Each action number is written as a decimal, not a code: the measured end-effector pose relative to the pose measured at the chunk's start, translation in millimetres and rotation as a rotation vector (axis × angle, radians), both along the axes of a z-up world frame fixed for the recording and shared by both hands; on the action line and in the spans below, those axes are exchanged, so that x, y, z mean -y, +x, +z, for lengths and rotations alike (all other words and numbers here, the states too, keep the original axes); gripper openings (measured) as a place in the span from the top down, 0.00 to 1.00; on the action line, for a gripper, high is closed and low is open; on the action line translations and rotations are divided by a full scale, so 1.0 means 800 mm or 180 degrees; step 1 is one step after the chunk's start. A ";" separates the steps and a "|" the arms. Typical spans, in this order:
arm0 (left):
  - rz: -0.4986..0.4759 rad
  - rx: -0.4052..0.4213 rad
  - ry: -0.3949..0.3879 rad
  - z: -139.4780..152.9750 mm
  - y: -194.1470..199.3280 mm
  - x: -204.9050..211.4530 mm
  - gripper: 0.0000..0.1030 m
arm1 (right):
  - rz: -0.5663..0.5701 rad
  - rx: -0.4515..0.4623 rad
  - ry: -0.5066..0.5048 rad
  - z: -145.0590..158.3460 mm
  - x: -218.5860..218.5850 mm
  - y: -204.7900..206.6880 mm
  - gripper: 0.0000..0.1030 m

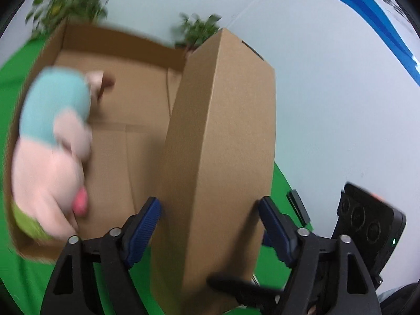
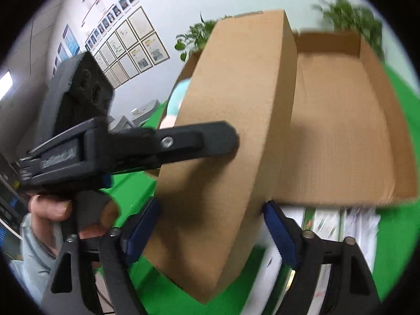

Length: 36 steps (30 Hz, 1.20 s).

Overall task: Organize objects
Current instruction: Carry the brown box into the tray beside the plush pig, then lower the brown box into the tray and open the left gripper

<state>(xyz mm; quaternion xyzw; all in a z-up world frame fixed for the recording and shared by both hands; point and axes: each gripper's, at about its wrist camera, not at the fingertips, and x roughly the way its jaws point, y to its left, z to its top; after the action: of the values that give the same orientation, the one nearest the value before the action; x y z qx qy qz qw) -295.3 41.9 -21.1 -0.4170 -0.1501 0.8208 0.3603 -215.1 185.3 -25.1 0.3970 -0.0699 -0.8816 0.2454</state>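
Observation:
A brown cardboard box lies tilted over the green cloth, its open side toward the left wrist camera. A pink plush toy in a light blue shirt lies inside against the left wall. One box flap stands edge-on between the blue pads of my left gripper, which is shut on it. My right gripper is shut on the same flap from the other side. The left gripper's finger shows pressed on the flap in the right wrist view.
Green cloth covers the table. Potted plants stand behind the box against a pale wall. White papers lie under the box in the right wrist view. Framed pictures hang on the left wall.

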 end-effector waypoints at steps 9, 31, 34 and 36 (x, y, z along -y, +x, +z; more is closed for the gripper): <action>0.0199 -0.0224 -0.0063 0.028 -0.073 0.011 0.29 | 0.0099 -0.0362 0.0034 0.047 0.007 -0.075 0.36; 0.0559 0.0117 -0.0893 -0.078 -0.096 0.030 0.52 | 0.0013 0.0202 -0.0076 -0.061 0.017 -0.138 0.41; 0.0575 0.0122 -0.0903 -0.076 -0.097 0.031 0.54 | -0.0068 0.0277 -0.0007 -0.066 0.023 -0.138 0.42; 0.0583 0.0121 -0.0886 -0.074 -0.094 0.034 0.55 | -0.0076 0.0303 0.0030 -0.070 0.026 -0.141 0.42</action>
<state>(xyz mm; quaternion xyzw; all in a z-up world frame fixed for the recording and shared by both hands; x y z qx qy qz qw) -370.8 14.7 -80.6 -0.4629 -0.0791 0.8551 0.2198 -327.8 164.8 -81.4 0.4388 -0.0821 -0.8649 0.2294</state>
